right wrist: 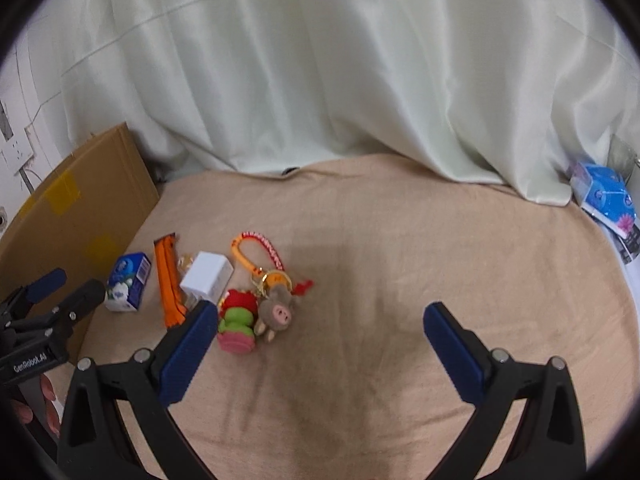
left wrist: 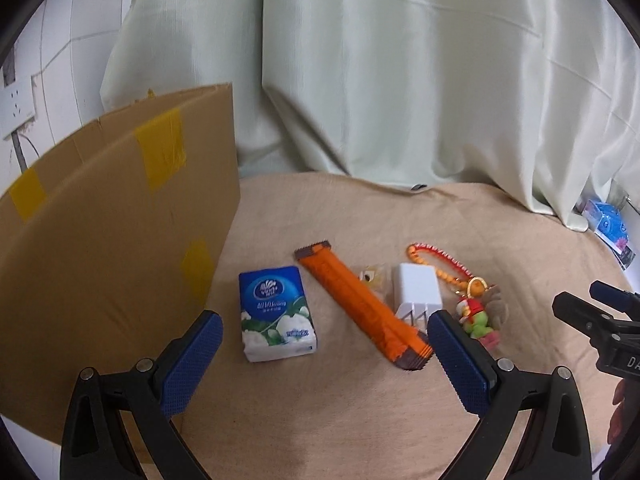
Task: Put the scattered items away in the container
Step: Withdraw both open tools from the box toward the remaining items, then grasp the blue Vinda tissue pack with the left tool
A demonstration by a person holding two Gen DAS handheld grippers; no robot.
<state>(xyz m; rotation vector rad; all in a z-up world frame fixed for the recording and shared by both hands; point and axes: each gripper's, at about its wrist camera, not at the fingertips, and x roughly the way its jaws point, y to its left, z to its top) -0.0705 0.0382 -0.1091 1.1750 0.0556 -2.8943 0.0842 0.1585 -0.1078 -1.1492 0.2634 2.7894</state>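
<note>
While your left gripper (left wrist: 324,332) hangs spread wide and empty over the tissue pack (left wrist: 277,313) and the orange wrapper bar (left wrist: 362,304), nothing looks packed yet, so I judge you're at the first pick. Your right gripper (right wrist: 320,320) is equally wide and empty (over bare blanket (right wrist: 400,260)). The bar's long axis runs diagonally, far-left to near-right; turn your wrist across it, then carry it left to the cardboard box (left wrist: 100,240).
</note>
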